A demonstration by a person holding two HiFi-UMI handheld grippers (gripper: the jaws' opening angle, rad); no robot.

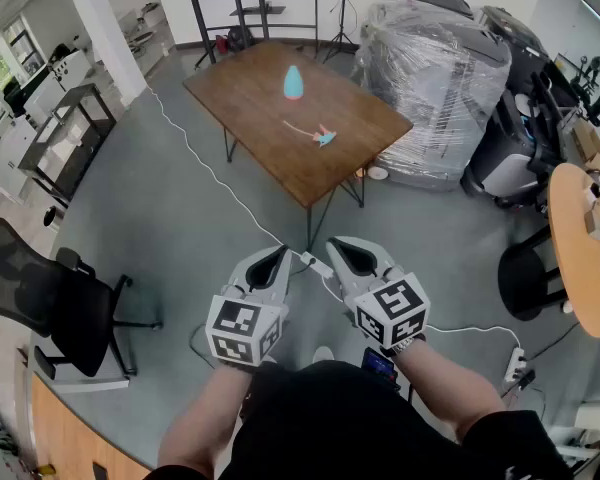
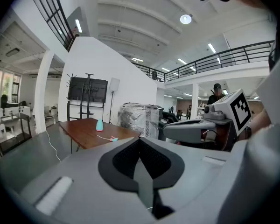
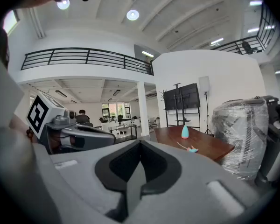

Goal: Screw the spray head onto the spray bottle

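A light-blue spray bottle (image 1: 293,82) stands upright on a brown wooden table (image 1: 250,108) far ahead of me. The spray head (image 1: 318,134), teal and pink with a long thin tube, lies flat on the table a little nearer and to the right. Both also show small in the left gripper view as bottle (image 2: 99,124) and spray head (image 2: 113,138), and in the right gripper view as bottle (image 3: 185,131) and spray head (image 3: 191,149). My left gripper (image 1: 272,259) and right gripper (image 1: 346,249) are held side by side near my body, far from the table, both shut and empty.
A black office chair (image 1: 50,303) stands at the left. A large plastic-wrapped pallet (image 1: 445,78) sits right of the table. A round orange table (image 1: 585,243) is at the far right. A white cable (image 1: 205,168) runs across the grey floor between me and the table.
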